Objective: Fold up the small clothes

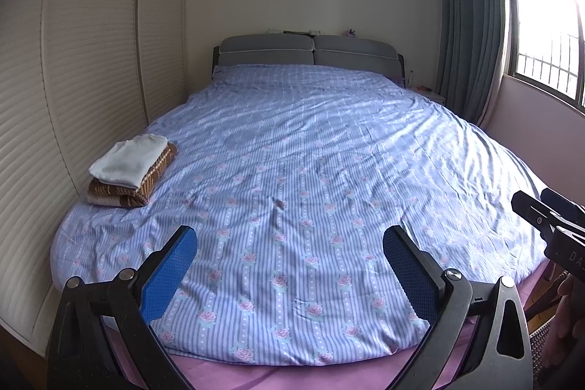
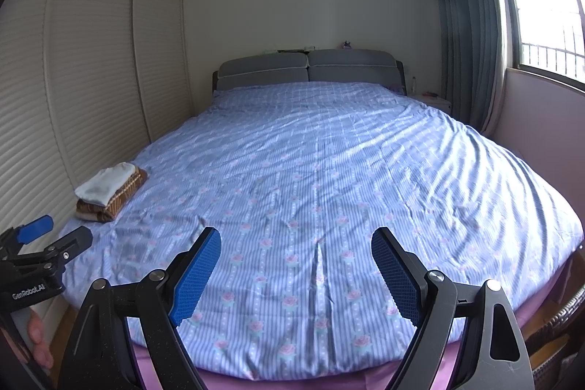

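Item 1: folded white garment (image 1: 128, 158), lying on top of a folded brown patterned cloth (image 1: 137, 185); the 2 are forming 1 stack.
Location: the stack is sitting on the bed (image 1: 310, 141), at its wardrobe-side edge, nearer the foot than the headboard (image 1: 310, 52).
Item 2: blue striped, rose-printed cover (image 2: 329, 170), lying spread and creased over the bed; a pink sheet (image 2: 292, 384) is showing under its near edge.
Item 3: left tool (image 1: 289, 243), hovering over the foot of the bed, its blue pads (image 1: 170, 275) standing wide apart with nothing between them.
Item 4: right tool (image 2: 296, 245), hovering over the foot of the bed beside the left one, pads likewise spread apart and gripping nothing.
Surroundings: louvred wardrobe doors (image 1: 73, 97) are running along the stack's side of the bed; a grey-green curtain (image 2: 468, 24) and a bright window (image 2: 548, 6) are standing on the bed's opposite side.
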A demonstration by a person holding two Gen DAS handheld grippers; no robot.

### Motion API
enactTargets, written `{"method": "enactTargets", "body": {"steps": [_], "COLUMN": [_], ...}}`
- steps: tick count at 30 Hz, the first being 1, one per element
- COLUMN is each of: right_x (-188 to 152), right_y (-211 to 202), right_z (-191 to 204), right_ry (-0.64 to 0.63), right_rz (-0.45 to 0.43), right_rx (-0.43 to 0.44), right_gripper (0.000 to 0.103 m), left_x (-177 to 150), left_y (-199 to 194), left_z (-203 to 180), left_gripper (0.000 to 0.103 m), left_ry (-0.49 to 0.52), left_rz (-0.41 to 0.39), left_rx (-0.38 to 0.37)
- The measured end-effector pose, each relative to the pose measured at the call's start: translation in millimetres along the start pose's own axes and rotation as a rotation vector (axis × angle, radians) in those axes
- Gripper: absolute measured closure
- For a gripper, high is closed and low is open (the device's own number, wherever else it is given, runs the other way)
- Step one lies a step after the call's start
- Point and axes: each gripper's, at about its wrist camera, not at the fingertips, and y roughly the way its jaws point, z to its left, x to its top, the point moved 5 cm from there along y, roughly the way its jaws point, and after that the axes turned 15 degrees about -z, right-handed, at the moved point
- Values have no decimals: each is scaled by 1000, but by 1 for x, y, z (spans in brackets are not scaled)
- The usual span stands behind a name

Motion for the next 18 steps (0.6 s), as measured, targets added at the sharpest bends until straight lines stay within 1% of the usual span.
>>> {"method": "enactTargets", "body": {"steps": [8, 13, 15, 18], "right_x": [-2, -2, -3, -4], "right_y": [1, 1, 1, 2], "right_z": [1, 1, 1, 1], "right_ry": [3, 8, 14, 14], "right_rz": [4, 6, 10, 13], "right_rx": [6, 7, 7, 2], "right_gripper": [18, 18, 18, 18], "left_x": [0, 0, 1, -1], "left_y": [-1, -2, -2, 2], "left_z": [-4, -4, -5, -5], "left_gripper": [0, 0, 0, 0], "left_ry": [9, -7, 1, 0], "left_rz": [-2, -20, -27, -10], "left_rx": [-10, -10, -3, -2]}}
